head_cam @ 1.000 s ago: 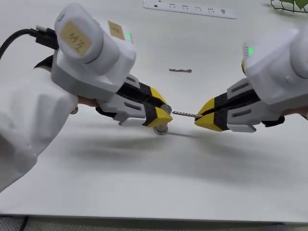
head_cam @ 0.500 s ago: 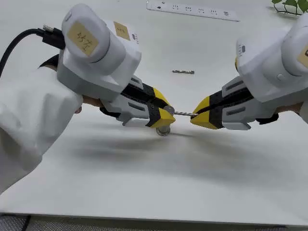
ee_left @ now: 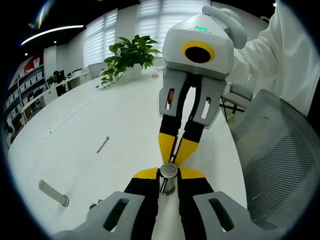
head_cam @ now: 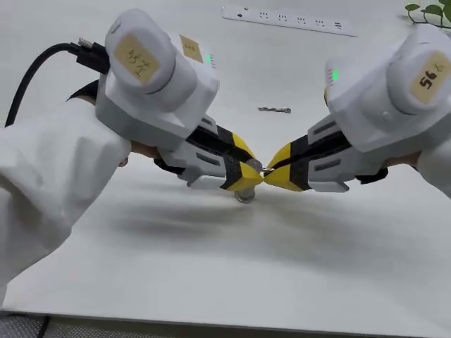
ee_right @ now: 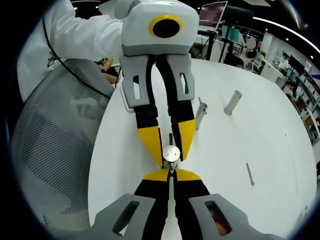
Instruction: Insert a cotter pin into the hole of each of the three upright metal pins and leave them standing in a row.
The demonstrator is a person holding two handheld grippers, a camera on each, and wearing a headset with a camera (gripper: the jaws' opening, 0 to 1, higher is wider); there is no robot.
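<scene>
On the white desk (head_cam: 211, 267), the left tool (head_cam: 246, 177) pinches the upright silver metal pin (ee_left: 168, 180), while the right tool (head_cam: 276, 176), at its 3 o'clock, clamps a thin cotter pin (head_cam: 266, 170).

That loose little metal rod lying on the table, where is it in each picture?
Head view: the loose rod lies upper middle.
Left gripper view: left of centre.
Right gripper view: lower right.
Shared landmark: the gripped metal pin, central in each.
</scene>
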